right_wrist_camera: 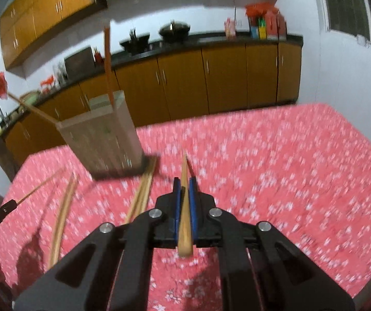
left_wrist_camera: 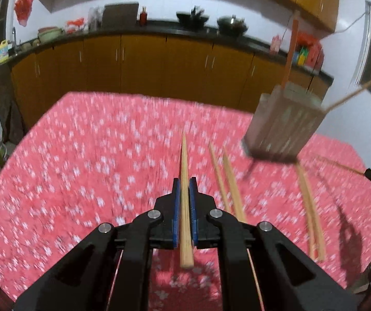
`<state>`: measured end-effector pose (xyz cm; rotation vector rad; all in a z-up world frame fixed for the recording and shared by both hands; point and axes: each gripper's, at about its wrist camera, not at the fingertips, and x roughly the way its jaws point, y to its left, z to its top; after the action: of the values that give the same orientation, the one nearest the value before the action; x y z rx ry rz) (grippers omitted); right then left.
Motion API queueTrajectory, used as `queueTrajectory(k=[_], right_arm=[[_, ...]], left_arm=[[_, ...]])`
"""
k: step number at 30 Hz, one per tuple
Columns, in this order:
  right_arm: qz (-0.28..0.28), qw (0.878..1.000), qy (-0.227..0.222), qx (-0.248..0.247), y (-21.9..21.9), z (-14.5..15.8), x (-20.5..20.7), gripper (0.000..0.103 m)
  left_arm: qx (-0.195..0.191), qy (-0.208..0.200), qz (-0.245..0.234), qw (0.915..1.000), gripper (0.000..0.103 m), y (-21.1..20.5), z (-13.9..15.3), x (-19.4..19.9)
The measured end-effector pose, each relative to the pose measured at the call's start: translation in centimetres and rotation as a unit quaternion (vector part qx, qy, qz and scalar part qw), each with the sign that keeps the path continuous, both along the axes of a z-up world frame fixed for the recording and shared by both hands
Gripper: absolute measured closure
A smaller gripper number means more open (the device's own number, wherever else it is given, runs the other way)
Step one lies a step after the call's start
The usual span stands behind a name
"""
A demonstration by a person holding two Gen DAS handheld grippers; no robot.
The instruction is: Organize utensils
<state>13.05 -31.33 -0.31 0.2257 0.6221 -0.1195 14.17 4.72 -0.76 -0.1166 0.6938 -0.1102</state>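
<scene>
Bamboo chopsticks fill both grippers above a table draped in a pink floral cloth (left_wrist_camera: 81, 155). Seen from the left wrist camera, the left gripper (left_wrist_camera: 184, 185) has its blue-padded jaws closed narrow on a single pale chopstick (left_wrist_camera: 184, 194), which runs straight forward between the pads, its butt end sticking out behind them. The right wrist camera shows the same arrangement: the right gripper (right_wrist_camera: 184, 185) pinches another chopstick (right_wrist_camera: 184, 207) lengthwise, tip pointing toward the far edge of the table.

A square, translucent utensil holder (left_wrist_camera: 286, 124) stands toward the far right part of the cloth in the left view, toward the far left edge in the right view (right_wrist_camera: 102, 140). One reddish-brown chopstick (left_wrist_camera: 290, 51) rises nearly upright from it, and a thinner pale stick (left_wrist_camera: 348, 98) leans out over its rim.

Loose chopsticks lie on the cloth near the holder's base: one pair (left_wrist_camera: 226, 178) just right of the left gripper, another pair (left_wrist_camera: 311, 212) nearer the right edge. Motion blur softens the cloth and holder. Wooden kitchen cabinets (left_wrist_camera: 146, 59) line the wall beyond the table.
</scene>
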Motion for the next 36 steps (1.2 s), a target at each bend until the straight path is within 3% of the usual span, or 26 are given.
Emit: queueTrajectory(k=[5,12,23,29,36], right_arm=[[-0.002,0.999,-0.043,-0.012,0.0,3.1,-0.7,0.095],[0.013,0.996,-0.090,-0.006,0.3,6.7,-1.2,0.095],[0.056,0.979,-0.197,0.021,1.8,15.2,-1.3,0.095],[0.043,0.969,-0.244,0.023,2.7,17.2,0.6,0.095],[0.025,0.961,-0.274,0.003,3.8,17.7,3.6,0.095]], left_arm=[[-0.026,-0.040,0.004,0.9988,0.096,0.1,3.5,0.2],[-0.021,-0.077,-0.002,0.9968,0.096,-0.6,6.5,0.6],[-0.022,-0.142,-0.047,0.9886,0.096,-4.0,11.9,-0.1],[-0.050,-0.188,-0.073,0.9783,0.096,-6.7,15.3,-0.2],[-0.075,-0.239,-0.041,0.9673,0.096,-8.5,17.8,2.0]])
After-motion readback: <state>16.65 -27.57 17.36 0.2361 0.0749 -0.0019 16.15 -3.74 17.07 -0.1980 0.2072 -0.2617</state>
